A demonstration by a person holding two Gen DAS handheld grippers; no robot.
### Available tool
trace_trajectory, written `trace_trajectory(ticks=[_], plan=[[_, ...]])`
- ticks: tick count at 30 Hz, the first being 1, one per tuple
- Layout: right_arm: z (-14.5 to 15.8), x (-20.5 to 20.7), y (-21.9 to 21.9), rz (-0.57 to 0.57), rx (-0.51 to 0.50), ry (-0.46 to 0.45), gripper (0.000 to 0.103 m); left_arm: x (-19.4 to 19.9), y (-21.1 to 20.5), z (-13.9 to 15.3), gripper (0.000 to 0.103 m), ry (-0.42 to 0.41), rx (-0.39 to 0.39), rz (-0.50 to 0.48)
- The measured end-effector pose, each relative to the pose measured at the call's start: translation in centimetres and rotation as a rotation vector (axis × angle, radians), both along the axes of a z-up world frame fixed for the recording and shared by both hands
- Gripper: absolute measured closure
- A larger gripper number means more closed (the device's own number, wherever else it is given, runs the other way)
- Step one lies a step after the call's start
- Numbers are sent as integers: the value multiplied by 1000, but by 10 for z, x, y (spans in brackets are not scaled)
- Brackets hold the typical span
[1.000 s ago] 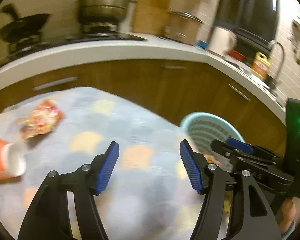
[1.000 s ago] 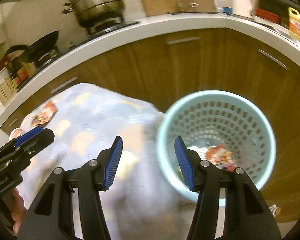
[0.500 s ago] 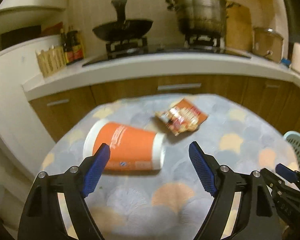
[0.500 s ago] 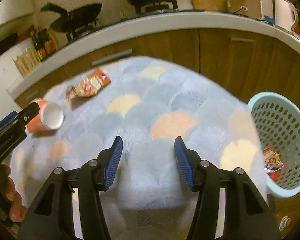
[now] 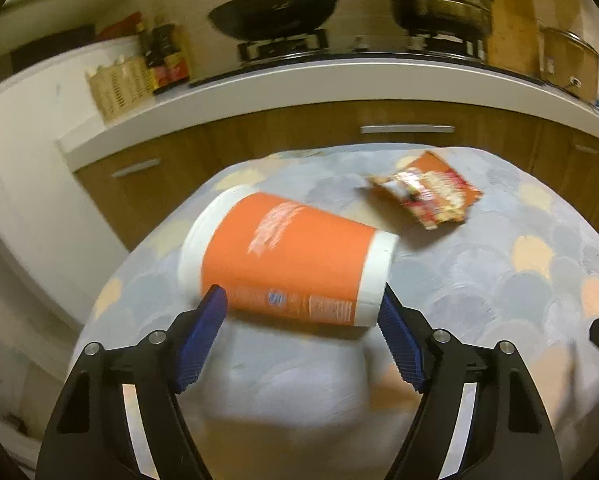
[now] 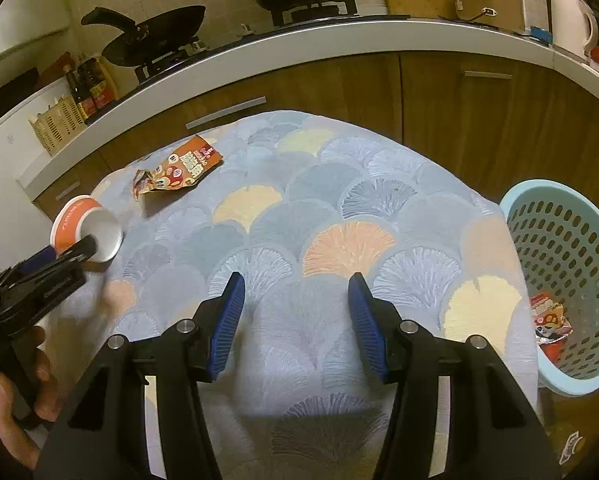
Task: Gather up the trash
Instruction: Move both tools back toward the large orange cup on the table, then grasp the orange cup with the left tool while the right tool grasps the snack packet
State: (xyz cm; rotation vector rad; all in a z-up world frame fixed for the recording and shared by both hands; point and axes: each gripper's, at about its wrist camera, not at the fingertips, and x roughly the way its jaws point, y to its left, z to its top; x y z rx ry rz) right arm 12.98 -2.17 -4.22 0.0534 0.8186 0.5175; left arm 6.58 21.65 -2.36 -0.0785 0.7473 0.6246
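Observation:
An orange paper cup point(image 5: 295, 256) lies on its side on the patterned tablecloth point(image 5: 499, 280). My left gripper point(image 5: 303, 312) is open, its blue pads on either side of the cup's near edge. A crumpled orange snack wrapper point(image 5: 427, 196) lies behind the cup. In the right wrist view the cup point(image 6: 85, 234) and wrapper point(image 6: 179, 168) lie at the far left, with the left gripper point(image 6: 79, 248) at the cup. My right gripper point(image 6: 295, 312) is open and empty above the cloth. A light blue trash basket point(image 6: 559, 280) holds wrappers.
The kitchen counter point(image 6: 299, 52) with wooden cabinets curves behind the table. On it stand a wok point(image 5: 273, 10), a steel pot point(image 5: 439, 0), bottles and a kettle point(image 6: 571, 24). The table's left edge drops off beside a white cabinet point(image 5: 27, 200).
My left gripper swung left from the basket and closed in on the orange cup, which now sits between its pads. My right gripper turned from the basket back over the table.

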Motion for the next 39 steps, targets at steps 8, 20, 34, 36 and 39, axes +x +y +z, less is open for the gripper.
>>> trace_trajectory(ticks=[8, 20, 34, 36, 39], plan=[[-1, 0, 4, 13, -4, 6, 53, -58, 60, 2, 31, -60, -83, 56], [-4, 1, 8, 17, -33, 14, 53, -60, 76, 17, 27, -240, -354, -122], [-5, 1, 13, 28, -63, 10, 52, -4, 99, -14, 44, -199, -491, -73], [-2, -2, 19, 40, -89, -5, 52, -2, 98, -13, 45, -208, -470, -73], [8, -8, 36, 92, -107, -21, 52, -8, 98, -10, 46, -250, -448, -69]])
